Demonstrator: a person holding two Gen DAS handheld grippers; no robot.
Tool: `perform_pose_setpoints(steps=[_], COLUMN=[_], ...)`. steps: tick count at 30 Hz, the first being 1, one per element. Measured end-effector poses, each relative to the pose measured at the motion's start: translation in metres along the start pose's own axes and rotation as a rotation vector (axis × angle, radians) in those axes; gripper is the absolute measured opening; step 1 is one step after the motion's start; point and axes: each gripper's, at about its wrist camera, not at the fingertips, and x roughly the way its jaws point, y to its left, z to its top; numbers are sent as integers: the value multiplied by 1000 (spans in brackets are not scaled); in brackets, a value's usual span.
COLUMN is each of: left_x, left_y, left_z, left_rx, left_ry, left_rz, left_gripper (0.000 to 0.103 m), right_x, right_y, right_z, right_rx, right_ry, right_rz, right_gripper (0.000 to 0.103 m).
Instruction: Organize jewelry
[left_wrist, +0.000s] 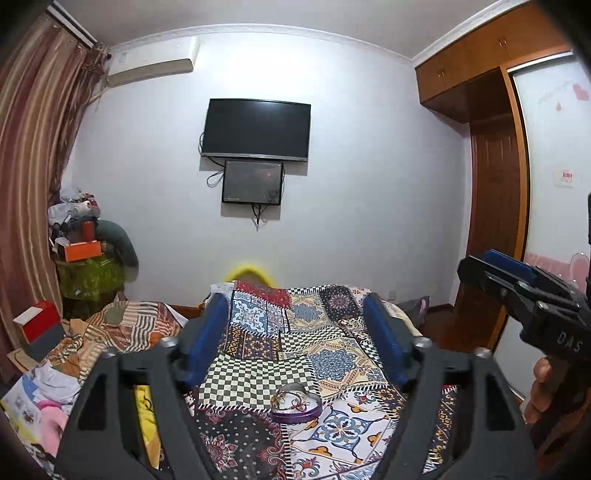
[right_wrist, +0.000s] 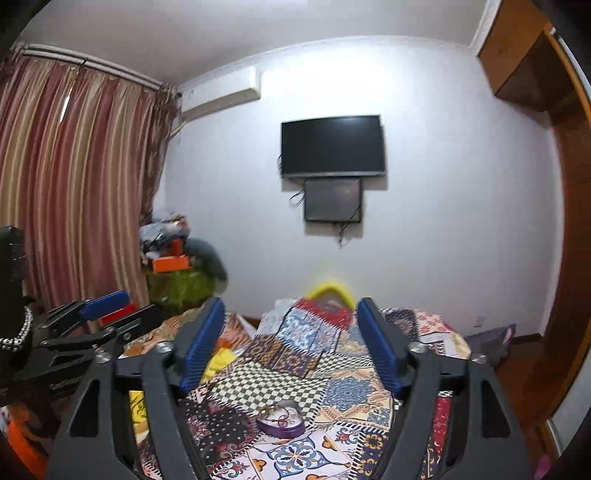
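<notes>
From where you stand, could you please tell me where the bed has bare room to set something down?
The patchwork quilt lies bare all around the purple heart-shaped jewelry box: the checkered patch beyond it and the blue-and-white tile patch in front. It is crowded left of the quilt, where rumpled orange striped bedding and a red-and-white box sit.

This is a bedroom in a home. A bed (left_wrist: 332, 354) under a patchwork quilt (left_wrist: 280, 332) fills the foreground. A dark television (left_wrist: 255, 129) hangs on the white wall, an air conditioner (left_wrist: 151, 66) is mounted high near the striped curtains (left_wrist: 33, 155), and a wooden wardrobe (left_wrist: 480, 74) with a sliding door stands beyond the bed's right edge. Piled belongings (left_wrist: 85, 240) crowd the corner.
</notes>
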Motion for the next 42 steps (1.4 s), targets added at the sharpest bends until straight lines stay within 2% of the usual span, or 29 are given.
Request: perform_pose_setpoints(steps=[1,4,5,8,17,22,42], left_x=[-3,-7,-6,-11,-23,-21,-14], left_y=[1,3,4,3,-1,-4,-7], left_z=[-2,-6,-6,-8,-13,-15,-20], left_rx=[-6,-26,-30,-32,-26,-17,-13], left_ry=[-3,-3,-3,-9,-9,-6,15], left_rz=[5,26,32,61,68,70,71], left_gripper=[86,91,91,93,93,97,99], right_x=[-2,-5,-5,-4,-11,-14,-16], right_y=[1,5,5,5,1,1,-3], right_z=[-2,-4,-5,-4,-13,-15,-20], right_rx=[3,-4,-5,6,20,21,39], right_ry=[-9,-34,-36,-20,11,18,51], right_rz=[-17,-68,-76,-65,-51,-51,-49], right_gripper=[89,102,103,103,103,103,103])
